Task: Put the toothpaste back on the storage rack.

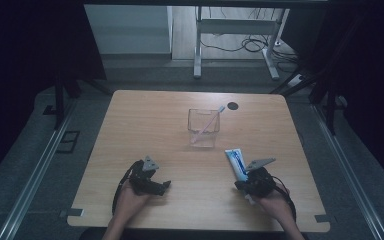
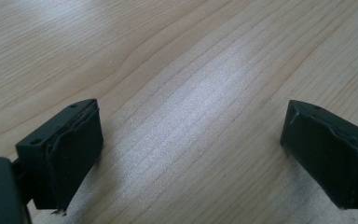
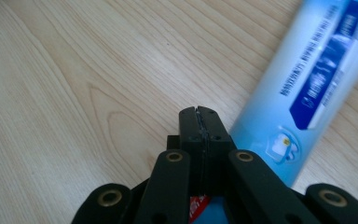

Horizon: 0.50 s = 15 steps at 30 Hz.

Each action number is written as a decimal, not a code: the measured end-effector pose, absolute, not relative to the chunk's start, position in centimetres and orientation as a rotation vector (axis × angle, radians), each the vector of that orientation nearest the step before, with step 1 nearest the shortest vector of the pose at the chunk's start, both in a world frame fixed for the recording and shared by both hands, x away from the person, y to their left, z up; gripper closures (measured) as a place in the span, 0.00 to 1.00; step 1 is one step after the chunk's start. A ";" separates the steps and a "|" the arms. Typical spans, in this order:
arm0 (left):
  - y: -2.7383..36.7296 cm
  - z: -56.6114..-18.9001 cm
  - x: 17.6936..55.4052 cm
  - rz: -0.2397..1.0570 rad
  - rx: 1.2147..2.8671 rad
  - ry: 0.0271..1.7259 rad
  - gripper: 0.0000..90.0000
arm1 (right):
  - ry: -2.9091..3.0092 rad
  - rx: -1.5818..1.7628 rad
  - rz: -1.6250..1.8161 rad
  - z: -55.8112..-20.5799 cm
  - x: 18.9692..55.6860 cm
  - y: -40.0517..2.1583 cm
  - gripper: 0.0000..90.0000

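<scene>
Toothpaste tube partly hidden beneath right gripper, jaws closed empty; left gripper jaws wide apart.

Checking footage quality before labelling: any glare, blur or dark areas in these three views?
High view: dim, surroundings nearly black, table evenly lit, clear cup faint. Left gripper view: a pale sheen across the wood between the open gripper jaws, whose near ends are soft. Right gripper view: tube print blurred, wood grain sharp, shut gripper in focus.
</scene>
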<state>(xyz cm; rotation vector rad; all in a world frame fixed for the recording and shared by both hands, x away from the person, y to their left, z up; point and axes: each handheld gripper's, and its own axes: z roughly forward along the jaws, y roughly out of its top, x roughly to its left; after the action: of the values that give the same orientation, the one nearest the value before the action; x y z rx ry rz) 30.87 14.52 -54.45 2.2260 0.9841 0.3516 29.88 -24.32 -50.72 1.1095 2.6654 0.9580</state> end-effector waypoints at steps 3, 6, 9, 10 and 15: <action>14.5 -54.4 30.9 0.352 2.226 0.984 0.06 | 2.661 1.110 0.949 -50.7 29.9 -25.0 0.99; 14.5 -54.4 30.9 0.351 2.227 0.984 0.06 | 2.657 1.126 0.942 -50.7 30.0 -25.6 0.98; 14.5 -54.4 30.9 0.351 2.226 0.984 0.06 | 2.648 1.144 0.933 -50.6 30.1 -26.3 0.98; 14.5 -54.4 30.9 0.352 2.227 0.984 0.06 | 2.645 1.148 0.928 -50.6 30.1 -26.5 0.98; 14.5 -54.4 30.9 0.351 2.227 0.984 0.06 | 2.630 1.172 0.916 -50.5 30.3 -27.5 0.97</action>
<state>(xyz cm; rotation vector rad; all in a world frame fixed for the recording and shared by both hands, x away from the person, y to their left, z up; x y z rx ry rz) 30.87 14.53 -54.45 2.2270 0.9837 0.3514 30.32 -27.52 -50.54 1.1721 2.6305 0.9157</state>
